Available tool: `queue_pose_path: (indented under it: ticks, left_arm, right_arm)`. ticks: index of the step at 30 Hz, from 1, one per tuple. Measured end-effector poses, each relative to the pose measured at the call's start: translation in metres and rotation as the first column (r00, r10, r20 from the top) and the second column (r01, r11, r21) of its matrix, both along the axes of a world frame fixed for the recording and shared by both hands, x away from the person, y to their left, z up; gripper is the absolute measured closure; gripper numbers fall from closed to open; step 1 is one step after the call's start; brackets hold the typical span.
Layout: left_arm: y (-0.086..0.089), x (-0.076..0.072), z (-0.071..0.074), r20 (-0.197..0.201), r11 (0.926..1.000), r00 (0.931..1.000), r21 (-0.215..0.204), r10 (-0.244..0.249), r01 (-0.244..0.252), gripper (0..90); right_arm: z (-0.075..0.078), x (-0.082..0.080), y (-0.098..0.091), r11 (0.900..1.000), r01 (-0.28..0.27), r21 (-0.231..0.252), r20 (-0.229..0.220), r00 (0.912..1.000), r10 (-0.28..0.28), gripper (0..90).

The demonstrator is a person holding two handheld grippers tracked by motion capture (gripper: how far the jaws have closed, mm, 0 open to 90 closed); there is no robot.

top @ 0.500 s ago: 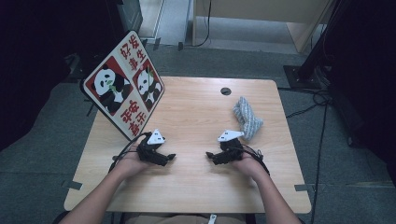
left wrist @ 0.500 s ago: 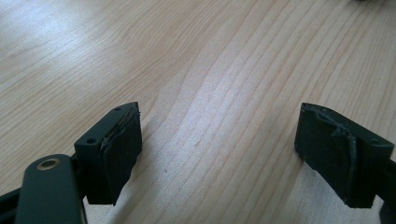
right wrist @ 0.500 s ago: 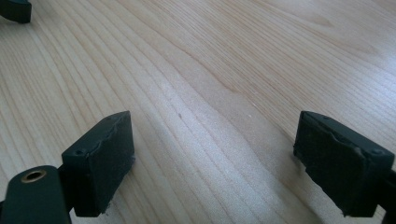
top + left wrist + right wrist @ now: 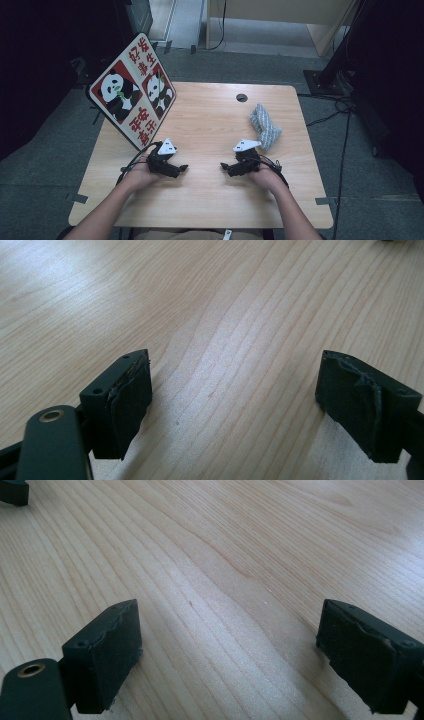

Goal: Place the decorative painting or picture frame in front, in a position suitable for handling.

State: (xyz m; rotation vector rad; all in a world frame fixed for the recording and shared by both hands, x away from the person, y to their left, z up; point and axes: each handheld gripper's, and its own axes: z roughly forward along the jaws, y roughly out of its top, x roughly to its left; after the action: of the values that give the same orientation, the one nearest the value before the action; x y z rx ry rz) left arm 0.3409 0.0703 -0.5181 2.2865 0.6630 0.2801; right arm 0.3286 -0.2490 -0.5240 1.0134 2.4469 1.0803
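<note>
Nothing has moved; both tools (image 4: 184, 169) (image 4: 225, 166) rest gaping on the table (image 4: 210, 120).

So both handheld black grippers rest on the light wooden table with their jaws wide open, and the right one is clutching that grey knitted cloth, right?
Not quite. The right gripper holds nothing: the right gripper view shows bare wood between its open jaws. In the high view the grey knitted cloth lies apart on the light wooden table, beyond that hand. The left gripper is open too.
</note>
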Motion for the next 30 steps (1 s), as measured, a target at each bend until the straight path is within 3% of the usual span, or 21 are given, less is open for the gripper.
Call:
queue_pose_path:
  ticks: [15, 23, 30]
  left_arm:
    - [-0.0025, -0.0015, 0.0002, -0.002, 0.9995, 0.9995, 0.000, 0.031, -0.031, 15.5]
    - [-0.0041, 0.0008, 0.0054, -0.030, 0.9983, 0.9989, 0.047, 0.036, -0.034, 17.8]
    - [0.0012, 0.0033, 0.0087, -0.083, 0.9993, 0.9965, 0.036, -0.008, 0.011, 15.4]
  right_arm:
    - [0.0001, 0.0000, 0.0000, 1.0000, 0.003, -0.002, -0.001, 1.0000, -0.003, 10.3]
    - [0.0001, 0.0000, 0.0000, 1.0000, 0.003, -0.002, -0.002, 1.0000, -0.003, 10.3]
    - [0.0001, -0.0003, 0.0000, 1.0000, 0.006, -0.001, -0.001, 1.0000, -0.006, 10.3]
